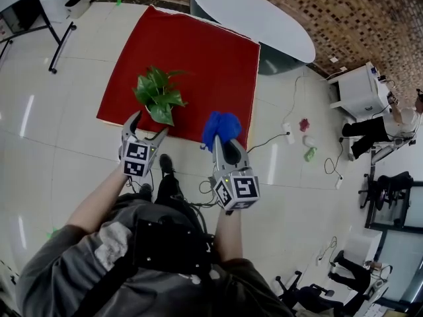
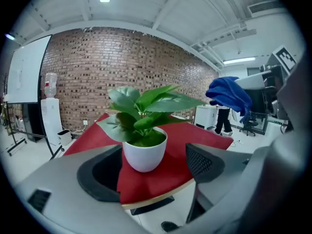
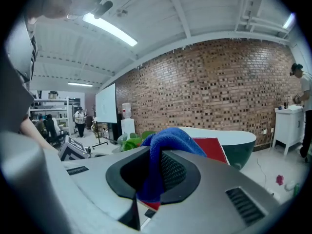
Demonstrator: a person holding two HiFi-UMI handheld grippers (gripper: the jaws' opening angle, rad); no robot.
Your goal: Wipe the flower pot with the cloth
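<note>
Left gripper [image 1: 149, 124] gapes before the flower pot [image 2: 145, 155], hidden overhead by leaves [image 1: 158, 94].

Two hand-held grippers, left [image 1: 151, 125] and right [image 1: 223, 144]; one flower pot [image 2: 144, 155]; one blue cloth [image 1: 221, 127]; two surfaces, red [image 1: 198, 65] and white [image 1: 264, 18].

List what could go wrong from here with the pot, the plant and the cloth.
1. The flower pot stands close to the red table's near edge. A nudge from the open left gripper might tip it or push it off.
2. The leaves spread wider than the pot, so the jaws or the cloth may snag and bend them.
3. The right gripper pinches the blue cloth in a bunch, and rubbing could pull it loose.
</note>
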